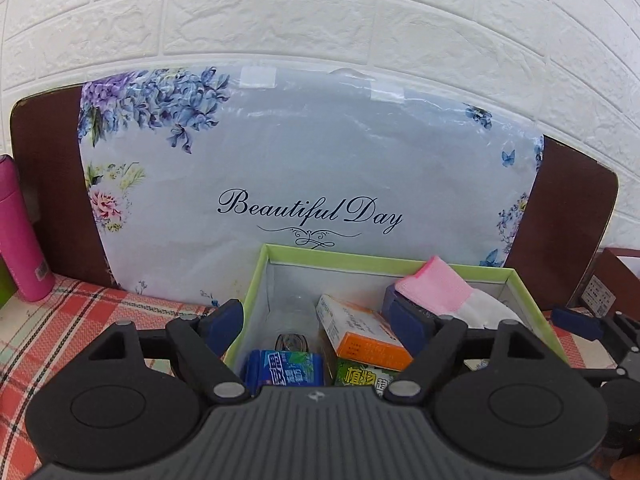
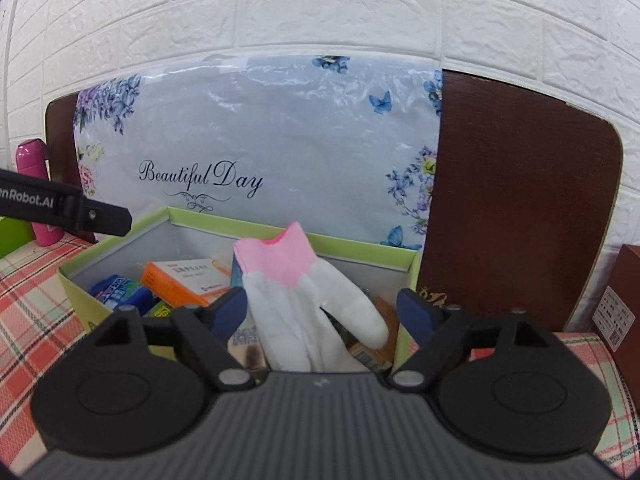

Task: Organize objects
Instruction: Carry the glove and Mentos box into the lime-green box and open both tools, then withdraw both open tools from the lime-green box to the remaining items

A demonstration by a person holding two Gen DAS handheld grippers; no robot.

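Sorting into green box (image 2: 100, 280) judged nearly done | right tool (image 2: 320, 308) spread wide, nothing gripped; glove (image 2: 304, 300) draped in box at 12 o'clock | left tool (image 1: 316, 320) wide, empty | next: another loose item must be sought.

I'm looking over a green-rimmed cardboard box (image 2: 288, 242) sitting on the red plaid tablecloth (image 1: 80, 320), right in front of a plastic-wrapped floral pillow (image 1: 312, 160) leaning against the white brick wall (image 1: 320, 12). Inside the box, a white-and-pink glove (image 2: 304, 304) is lying at the right, an orange-and-white carton (image 1: 360, 324) at the middle, a blue gum tub (image 1: 286, 368) nearer me. A pink bottle (image 1: 20, 232) is standing far left.
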